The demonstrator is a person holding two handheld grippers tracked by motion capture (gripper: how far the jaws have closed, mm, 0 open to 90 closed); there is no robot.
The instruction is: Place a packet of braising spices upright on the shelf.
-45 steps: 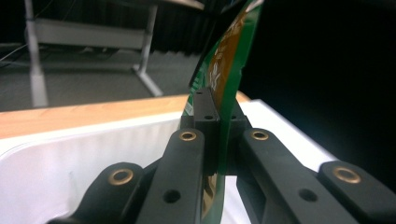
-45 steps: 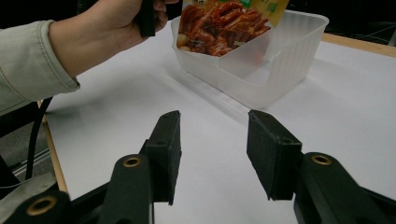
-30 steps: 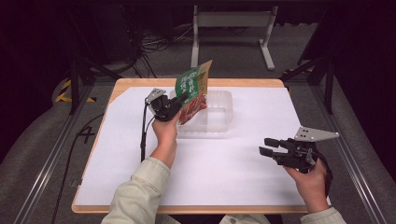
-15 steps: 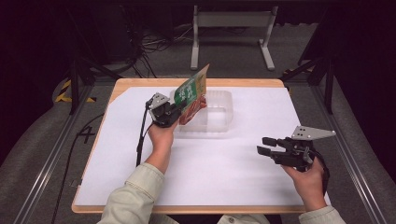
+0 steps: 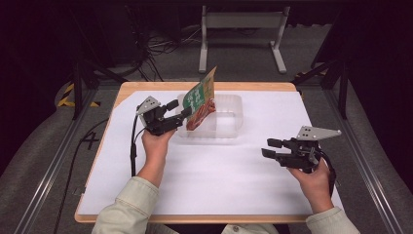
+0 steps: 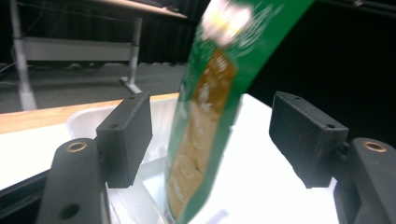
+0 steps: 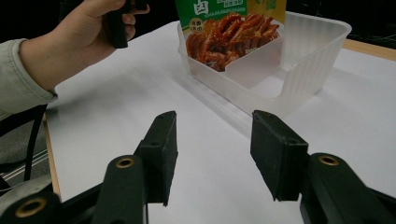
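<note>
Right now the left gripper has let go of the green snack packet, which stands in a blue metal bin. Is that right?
Not quite: the bin is clear plastic, as the right gripper view shows. The left gripper has just opened, leaving the green snack packet free between its jaws.

The left gripper [image 6: 210, 140] has just been opening its two black jaws, and a blurred green and tan snack packet [image 6: 205, 126] stands tilted between them, clear of both pads. The packet's lower end sits inside a translucent white plastic tray [image 6: 88, 122] on the white table cover [image 6: 261, 186].
</note>
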